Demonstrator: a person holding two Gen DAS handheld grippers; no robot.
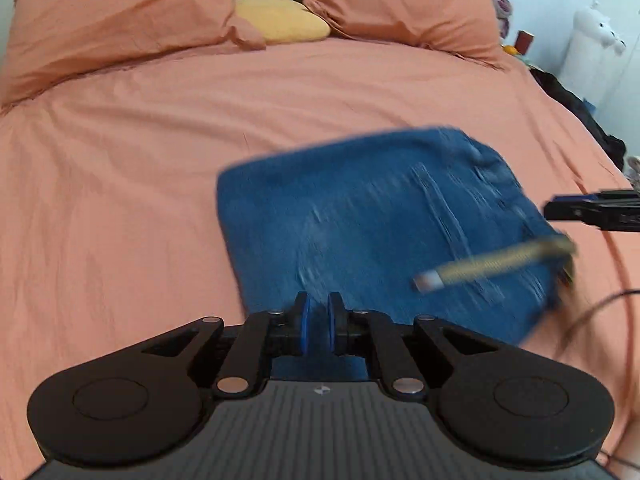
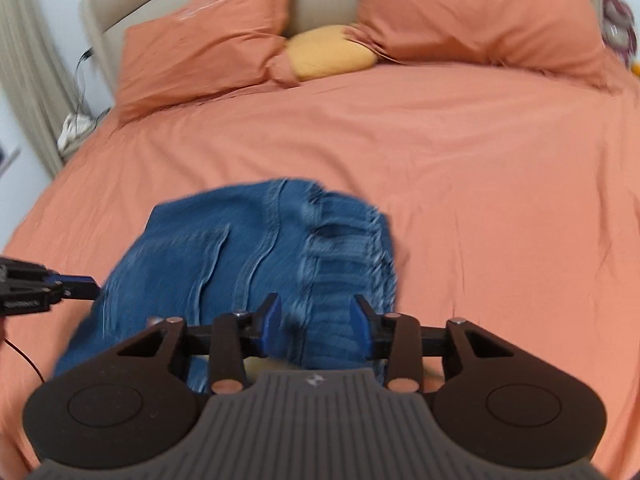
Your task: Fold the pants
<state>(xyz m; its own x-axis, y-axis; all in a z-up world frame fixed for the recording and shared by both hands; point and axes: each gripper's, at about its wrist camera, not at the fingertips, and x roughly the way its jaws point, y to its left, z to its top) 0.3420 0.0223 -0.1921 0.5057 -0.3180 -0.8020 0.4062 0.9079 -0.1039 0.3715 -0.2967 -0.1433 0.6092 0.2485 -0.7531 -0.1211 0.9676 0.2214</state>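
Note:
Blue denim pants (image 1: 360, 220) lie folded into a compact rectangle on the orange bed sheet (image 1: 120, 200). A yellowish drawstring (image 1: 492, 262) lies across their right side. My left gripper (image 1: 319, 320) is at the pants' near edge, its blue pads almost together with a thin gap and nothing seen between them. In the right wrist view the pants (image 2: 240, 256) lie just ahead, waistband to the right. My right gripper (image 2: 318, 320) is open, hovering over the waistband end. The other gripper's tip (image 2: 76, 282) enters from the left.
Two orange pillows (image 1: 120, 28) and a yellow cushion (image 1: 280, 20) lie at the headboard. Dark clothing (image 1: 580, 116) hangs off the bed's right edge. A white bin (image 1: 588, 52) stands beyond it. A thin cable (image 1: 592, 312) crosses the sheet at the right.

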